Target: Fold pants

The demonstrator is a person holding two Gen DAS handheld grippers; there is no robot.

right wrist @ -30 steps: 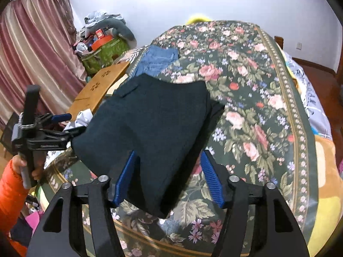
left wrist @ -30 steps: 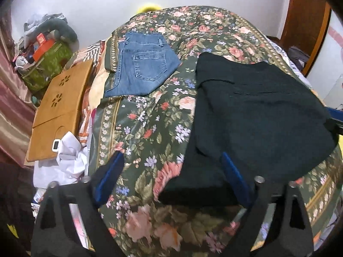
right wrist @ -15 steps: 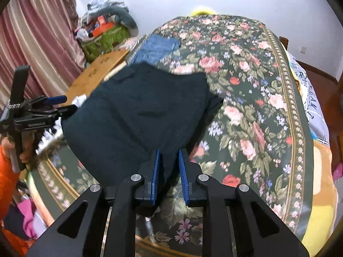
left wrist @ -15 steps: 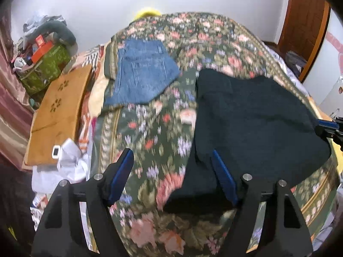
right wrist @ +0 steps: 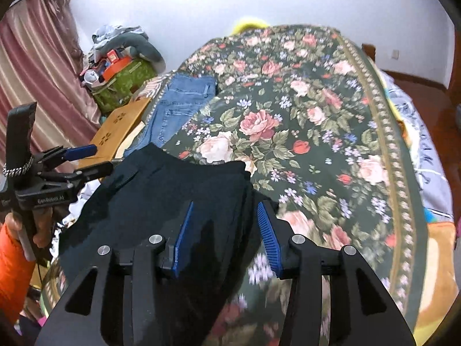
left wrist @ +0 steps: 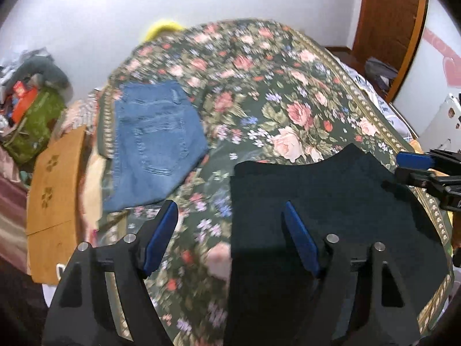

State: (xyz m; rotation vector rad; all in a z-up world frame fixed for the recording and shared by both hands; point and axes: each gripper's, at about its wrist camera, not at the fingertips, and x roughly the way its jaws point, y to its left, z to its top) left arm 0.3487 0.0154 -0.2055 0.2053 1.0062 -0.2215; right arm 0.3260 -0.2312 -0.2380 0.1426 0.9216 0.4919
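My left camera looks down along its fingers from close above the bed's (left wrist: 288,92) near edge, facing the far wall. My right camera faces likewise from further right. Both share the black pants (left wrist: 331,196) and jeans (right wrist: 178,106).

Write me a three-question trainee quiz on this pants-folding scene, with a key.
1. True or false: the left gripper is shut on the black pants.
2. Which garment lies folded at the bed's far left edge? A) blue jeans B) white shirt C) red towel
3. Fill in: the floral bedspread lies under the black pants and the ____.

Key: 1 false, both it and the right gripper are open; 2 A; 3 jeans.
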